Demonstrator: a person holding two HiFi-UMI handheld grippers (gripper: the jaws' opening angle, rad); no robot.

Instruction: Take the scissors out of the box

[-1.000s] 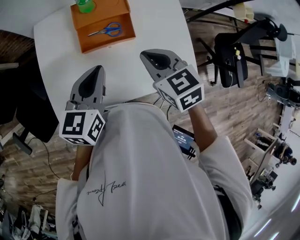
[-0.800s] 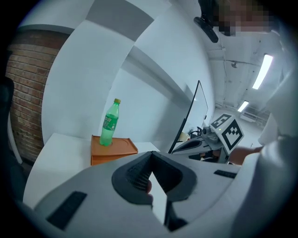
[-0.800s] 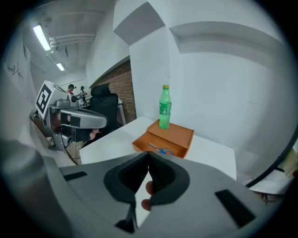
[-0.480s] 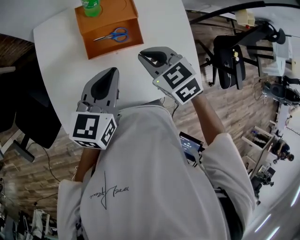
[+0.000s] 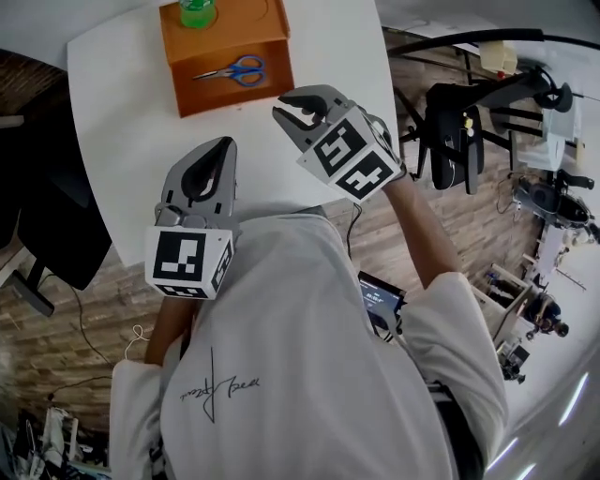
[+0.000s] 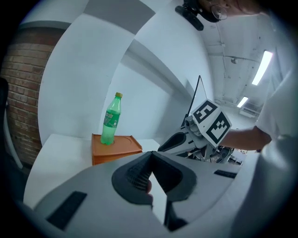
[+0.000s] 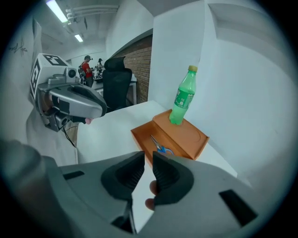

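An orange box (image 5: 277,70) stands at the far end of the white table (image 5: 122,122). Blue-handled scissors (image 5: 230,70) lie flat in its open front compartment. They also show in the right gripper view as the scissors (image 7: 160,147) in the box (image 7: 139,135). My right gripper (image 5: 298,105) hovers just short of the box, pointing steeply down. Its jaws have just been opening, and the right gripper (image 7: 148,157) now stands slightly open with nothing between them. My left gripper (image 5: 225,145) hangs over the near table, left of the right one. The left gripper (image 6: 150,154) is shut and empty.
A green bottle (image 5: 195,11) stands on the raised back part of the box. Beyond the table's right edge, a black office chair (image 5: 464,117) sits on the wooden floor. Another dark chair (image 5: 47,225) is at the left, and a wall rises behind the box.
Both grippers have shifted forward toward the box. The right gripper has rolled and tipped down, and its jaws have parted slightly. The left one stays shut.
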